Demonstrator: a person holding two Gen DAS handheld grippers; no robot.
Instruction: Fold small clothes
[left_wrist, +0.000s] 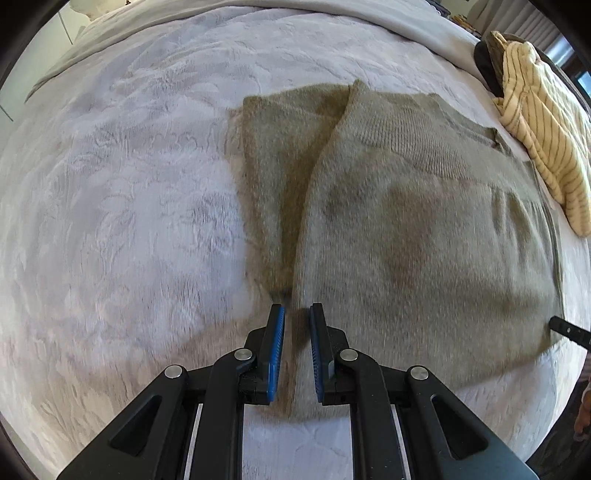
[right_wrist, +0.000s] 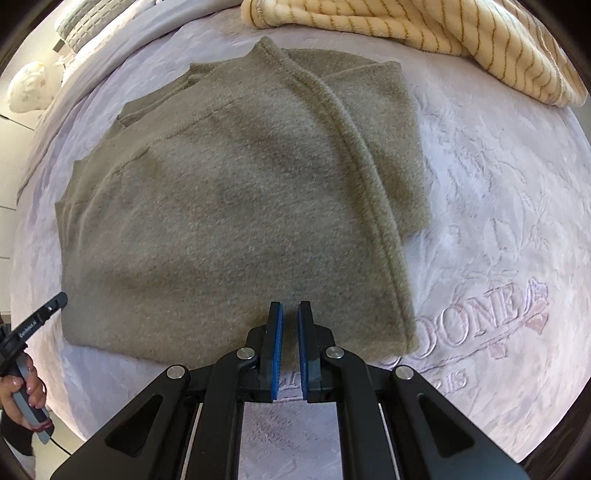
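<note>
The olive sweater (right_wrist: 236, 206) lies partly folded on the bed (right_wrist: 498, 229), directly ahead of both tongs. Left tongs (left_wrist: 297, 308) and right tongs (right_wrist: 290, 306) hover slightly spread, gripping nothing, over its near hem.

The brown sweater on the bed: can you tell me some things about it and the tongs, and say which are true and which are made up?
1. The brown sweater lies on a pale embossed blanket. True.
2. A red ball sits on the sweater. False: nothing rests on top of it.
3. A striped cream cloth lies beyond the sweater. True.
4. The right tongs are lifting the sweater high. False: it lies flat, and a small gap shows between their blue pads.
5. The left tongs hover at the sweater's near edge. True.
</note>
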